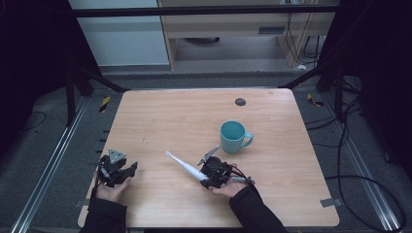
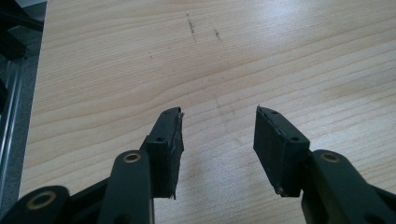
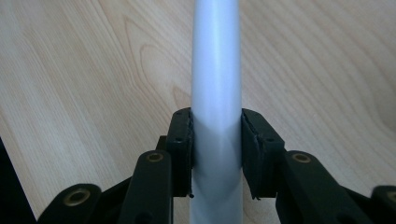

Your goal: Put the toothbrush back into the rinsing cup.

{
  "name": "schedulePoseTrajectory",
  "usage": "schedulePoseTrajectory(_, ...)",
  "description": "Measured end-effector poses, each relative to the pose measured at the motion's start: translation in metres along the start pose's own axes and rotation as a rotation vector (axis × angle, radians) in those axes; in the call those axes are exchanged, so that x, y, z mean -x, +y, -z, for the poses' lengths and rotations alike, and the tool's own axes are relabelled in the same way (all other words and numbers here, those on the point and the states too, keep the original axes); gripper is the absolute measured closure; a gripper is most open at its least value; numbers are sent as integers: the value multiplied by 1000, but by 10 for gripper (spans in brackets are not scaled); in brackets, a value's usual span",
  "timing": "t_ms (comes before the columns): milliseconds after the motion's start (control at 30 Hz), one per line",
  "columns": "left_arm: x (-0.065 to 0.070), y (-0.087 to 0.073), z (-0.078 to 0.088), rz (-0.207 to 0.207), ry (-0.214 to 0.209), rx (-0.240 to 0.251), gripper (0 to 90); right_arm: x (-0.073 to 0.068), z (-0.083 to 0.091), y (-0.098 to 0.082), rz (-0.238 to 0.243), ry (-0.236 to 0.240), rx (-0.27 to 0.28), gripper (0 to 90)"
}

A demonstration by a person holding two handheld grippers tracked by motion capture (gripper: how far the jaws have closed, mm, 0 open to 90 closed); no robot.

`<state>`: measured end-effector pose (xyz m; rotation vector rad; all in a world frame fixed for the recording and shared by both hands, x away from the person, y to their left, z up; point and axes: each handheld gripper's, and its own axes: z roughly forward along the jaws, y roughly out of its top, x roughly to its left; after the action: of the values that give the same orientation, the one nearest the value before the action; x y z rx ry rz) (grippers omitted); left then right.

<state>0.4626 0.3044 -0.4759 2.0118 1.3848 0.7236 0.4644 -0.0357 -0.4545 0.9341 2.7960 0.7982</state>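
Note:
A white electric toothbrush (image 1: 184, 167) lies on the wooden table (image 1: 160, 116), its thin head end pointing up and left. My right gripper (image 1: 208, 175) is shut on its thick handle; in the right gripper view both pads press the sides of the white handle (image 3: 216, 93), which runs straight up between them. A teal mug (image 1: 234, 136) stands just beyond that gripper, handle to the right. My left gripper (image 1: 127, 171) rests near the table's left front edge, open, with only bare wood between its fingers (image 2: 170, 140).
A small dark round disc (image 1: 240, 102) is set in the table near its far edge. Dark floor, metal rails and cables surround the table. The table's left edge (image 2: 39, 84) lies close to my left gripper.

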Motion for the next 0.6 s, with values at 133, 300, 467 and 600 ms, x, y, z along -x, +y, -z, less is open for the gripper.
schedulePoseTrajectory(133,0,0,0,1,0,-1,518,1,8,1,-18,-6,79,665)
schedulePoseTrajectory(300,0,0,0,2,1,2,517,2,16,4,-33,-7,195,665)
schedulePoseTrajectory(467,0,0,0,2,1,4,517,5,27,9,-56,-6,331,664)
schedulePoseTrajectory(600,0,0,-1,3,0,6,513,6,36,14,-63,-21,415,665)
